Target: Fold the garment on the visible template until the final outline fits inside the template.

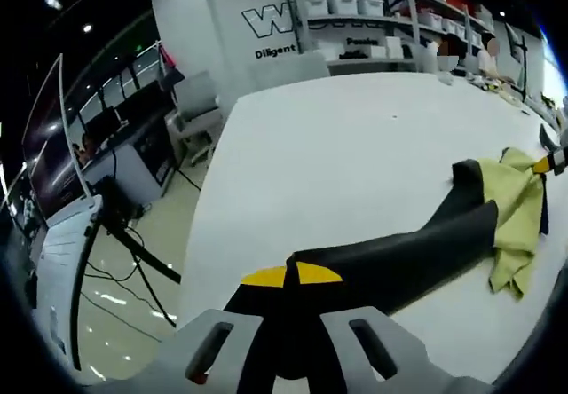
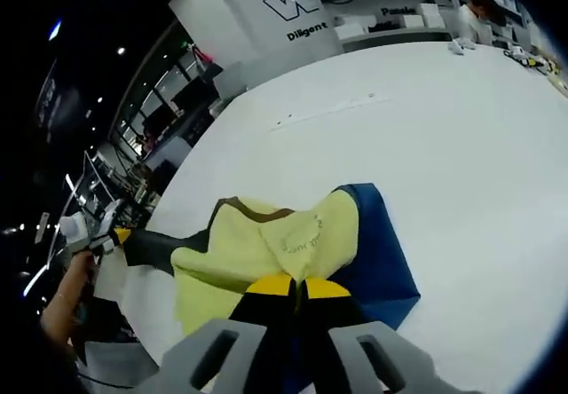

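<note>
- Where the left gripper view looks along its own jaws, the left gripper (image 1: 293, 279) is seen with its yellow-tipped jaws pressed together on a black sleeve (image 1: 399, 265) of the garment, which is drawn out in a long band across the white table (image 1: 355, 163).
- At the far end of that band, on the right, the yellow-green body of the garment (image 1: 519, 212) is seen bunched on the table.
- At the right edge of the same view, the right gripper (image 1: 552, 159) is seen touching the garment; its jaws are too small there to be judged.
- On the left, beyond the table edge, a glossy floor with cables and a monitor on a stand (image 1: 53, 163) is visible; shelves with white bins (image 1: 355, 8) stand against the far wall.
- In the right gripper view, the right gripper (image 2: 297, 287) is shown with its jaws closed on the near edge of the yellow-green garment (image 2: 266, 252).
- Beneath the garment, a blue template (image 2: 377, 252) lies flat on the table (image 2: 426, 119), its right part uncovered.
- The garment appears to overhang the template on the left, though the fisheye curve makes the edge hard to judge.
- Far to the left, the sleeve (image 2: 151, 248) stretches to the left gripper (image 2: 111, 234), held by a person's hand (image 2: 75, 265).
</note>
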Demonstrator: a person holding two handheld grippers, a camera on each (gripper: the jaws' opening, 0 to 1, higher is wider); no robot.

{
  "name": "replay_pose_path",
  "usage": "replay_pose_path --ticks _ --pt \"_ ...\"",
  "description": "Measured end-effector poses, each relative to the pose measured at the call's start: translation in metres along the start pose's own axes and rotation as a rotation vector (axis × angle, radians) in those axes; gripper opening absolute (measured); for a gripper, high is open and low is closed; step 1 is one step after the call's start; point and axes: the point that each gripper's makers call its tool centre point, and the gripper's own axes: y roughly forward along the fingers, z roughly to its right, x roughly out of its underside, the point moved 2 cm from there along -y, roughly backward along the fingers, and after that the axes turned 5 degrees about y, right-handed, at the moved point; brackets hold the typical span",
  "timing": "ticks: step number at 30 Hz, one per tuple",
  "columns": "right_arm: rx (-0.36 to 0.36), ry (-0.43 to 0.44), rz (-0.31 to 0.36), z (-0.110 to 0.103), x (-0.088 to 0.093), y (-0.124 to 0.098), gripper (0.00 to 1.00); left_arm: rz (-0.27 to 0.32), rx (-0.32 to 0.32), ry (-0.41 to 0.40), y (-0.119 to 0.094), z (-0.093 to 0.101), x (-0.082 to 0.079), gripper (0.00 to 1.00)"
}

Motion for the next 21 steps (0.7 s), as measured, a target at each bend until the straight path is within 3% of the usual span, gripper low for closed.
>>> replay_pose_path --ticks 3,7,12,16,18,21 --pt "-0.027 -0.061 -0.014 -0.009 0.003 0.002 0.00 -0.008 -0.030 0.024 0.005 -0.005 -0.003 0.03" --pt "-0.034 -0.070 -0.017 -0.011 0.004 0.003 0.00 -0.008 -0.055 0.013 0.010 -0.010 -0.006 0.04" --pt "-0.052 -0.102 0.040 -0.017 -0.004 -0.001 0.03 -0.003 -0.096 -0.011 0.010 -0.014 -0.006 0.04" --pt "-0.062 -0.097 0.063 -0.020 -0.006 -0.005 0.14 0.048 -0.043 0.012 0.005 0.009 -0.014 0.11" --pt "-0.069 -0.102 0.065 -0.024 -0.004 -0.007 0.19 0.068 0.004 0.056 0.000 0.027 -0.018 0.24" --pt "-0.076 -0.109 0.073 -0.028 -0.002 -0.010 0.26 0.104 0.053 0.013 -0.007 0.046 -0.024 0.35"
